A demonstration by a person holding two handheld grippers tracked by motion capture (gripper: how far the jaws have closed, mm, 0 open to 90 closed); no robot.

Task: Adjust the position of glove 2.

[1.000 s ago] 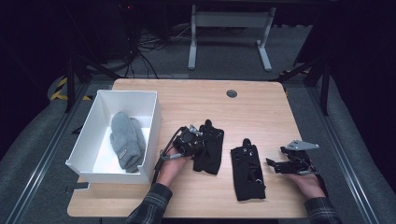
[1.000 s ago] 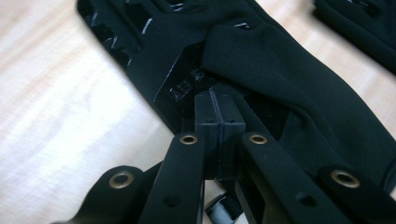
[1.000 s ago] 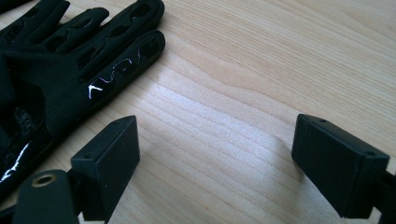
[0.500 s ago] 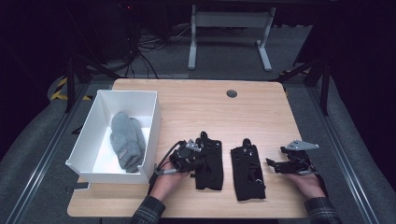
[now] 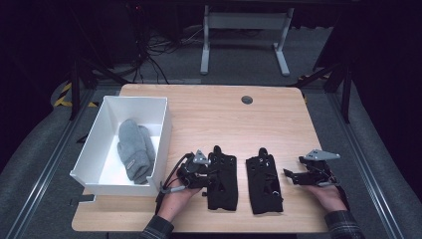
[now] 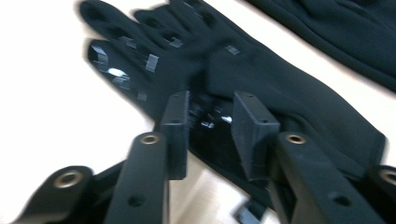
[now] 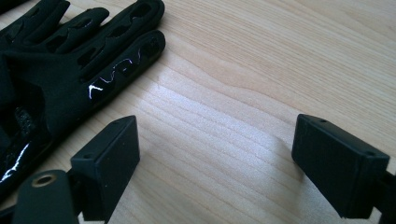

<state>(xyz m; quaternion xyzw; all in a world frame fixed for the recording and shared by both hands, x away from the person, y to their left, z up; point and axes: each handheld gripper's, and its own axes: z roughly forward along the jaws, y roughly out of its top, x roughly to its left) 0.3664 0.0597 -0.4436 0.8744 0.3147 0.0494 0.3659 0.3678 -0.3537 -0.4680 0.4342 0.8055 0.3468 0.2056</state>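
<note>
Dark room, cables and a grey desk frame on the floor behind; light wood table [image 5: 209,112] in front.

Two black gloves lie flat on the table near the front edge, side by side, fingers pointing away from the person. Left glove [image 5: 222,178] sits just right of the left tongs [image 5: 205,175]; right glove [image 5: 264,180] is near it with a strip of bare wood between.

Left tongs: in the left gripper view the jaws are part-way closed with a gap between them, straddling the left glove [image 6: 261,88] at its edge. Fabric lies between the pads, but can't tell if they're pinching it (view is blurred). The left hand [image 5: 175,196] holds the tongs from below, plaid cuff at the table edge.

Right tongs [image 5: 292,175] are held by the right hand [image 5: 329,195], well to the right of the right glove, jaws pointing left toward it. In the right gripper view they're spread wide over bare wood, nothing between them; the right glove [image 7: 70,60] is at upper left, clear of the jaws.

White box [image 5: 94,144] stands at the table's left side, w/ a grey mitten [image 5: 134,149] lying inside.
</note>
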